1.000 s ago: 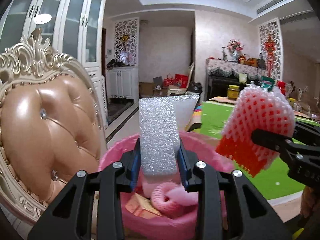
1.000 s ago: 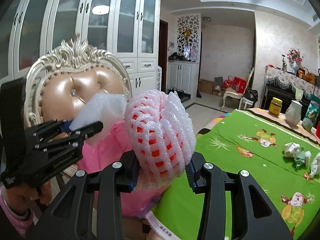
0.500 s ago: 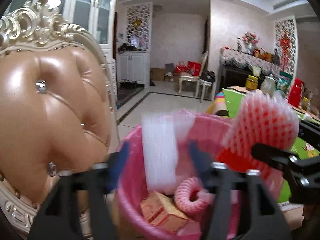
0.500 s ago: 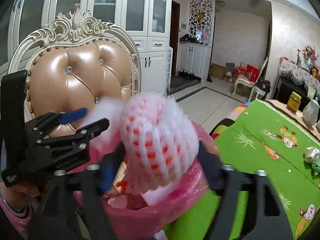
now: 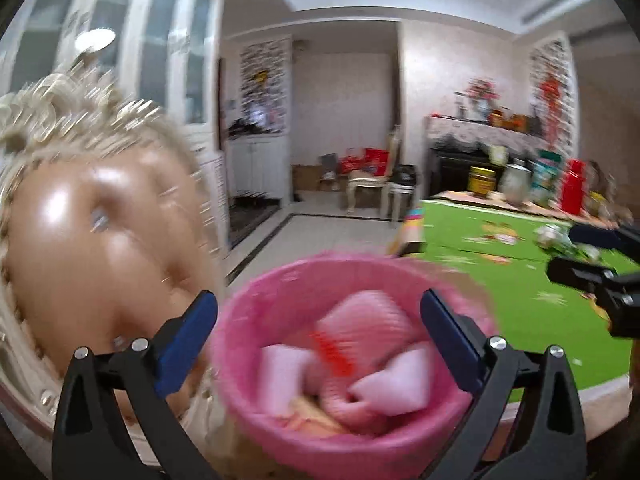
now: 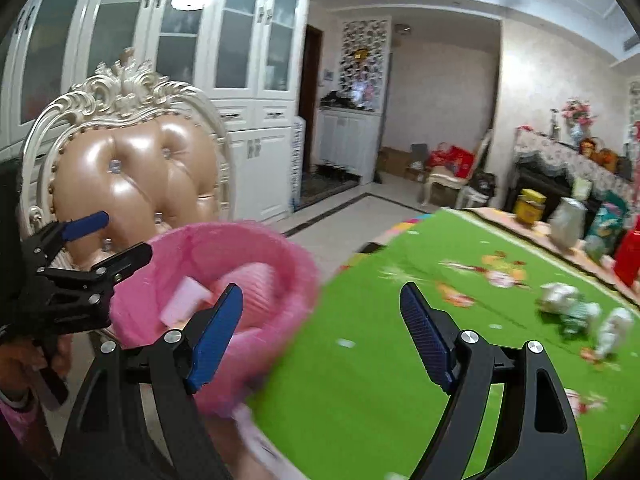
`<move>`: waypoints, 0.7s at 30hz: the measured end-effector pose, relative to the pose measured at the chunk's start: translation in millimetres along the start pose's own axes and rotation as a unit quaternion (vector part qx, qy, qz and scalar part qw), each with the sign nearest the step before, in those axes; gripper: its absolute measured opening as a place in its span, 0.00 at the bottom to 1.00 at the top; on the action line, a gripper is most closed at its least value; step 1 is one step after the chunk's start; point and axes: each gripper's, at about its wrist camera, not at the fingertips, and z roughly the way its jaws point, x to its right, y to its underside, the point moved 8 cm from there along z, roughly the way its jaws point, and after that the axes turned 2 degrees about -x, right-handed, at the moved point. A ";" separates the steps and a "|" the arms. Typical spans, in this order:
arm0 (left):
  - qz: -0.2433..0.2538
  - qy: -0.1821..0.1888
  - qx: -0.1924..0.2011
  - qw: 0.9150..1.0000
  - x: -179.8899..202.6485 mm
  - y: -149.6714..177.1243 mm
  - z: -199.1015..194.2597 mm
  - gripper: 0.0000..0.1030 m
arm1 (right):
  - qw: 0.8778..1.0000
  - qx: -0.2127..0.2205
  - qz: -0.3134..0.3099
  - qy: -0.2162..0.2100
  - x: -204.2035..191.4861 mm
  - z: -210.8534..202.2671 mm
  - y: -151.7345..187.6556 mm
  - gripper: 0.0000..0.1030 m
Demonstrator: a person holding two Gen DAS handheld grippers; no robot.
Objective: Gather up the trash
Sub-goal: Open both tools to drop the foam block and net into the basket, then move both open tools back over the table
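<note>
Over the pink bin (image 5: 340, 360), left gripper (image 5: 320, 336) and right gripper (image 6: 320, 332) gaping wide and empty; next, crumpled tissues (image 6: 568, 304) on the table (image 6: 380, 360), approached low.

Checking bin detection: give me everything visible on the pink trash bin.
The pink trash bin is a round, open-topped tub lined with a thin pink bag, standing upright between the padded chair and the green-covered table. Inside lie foam pieces tinted pink, a red-and-white foam net and a brownish carton, blurred. No gripper touches it in either view.
</note>
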 end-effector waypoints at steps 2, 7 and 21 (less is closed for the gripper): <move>0.023 0.027 0.002 0.999 34.6 -7.7 -0.5 0.95 | 1.000 0.002 0.003 0.026 27.5 -15.7 7.9 0.74; 0.058 0.115 -0.005 0.992 142.1 -25.9 6.7 0.95 | 0.994 -0.014 0.034 0.103 114.7 -47.9 40.3 0.74; 0.044 0.196 -0.082 0.976 389.7 -54.1 107.9 0.95 | 0.951 -0.058 0.184 0.243 345.2 -99.7 129.5 0.74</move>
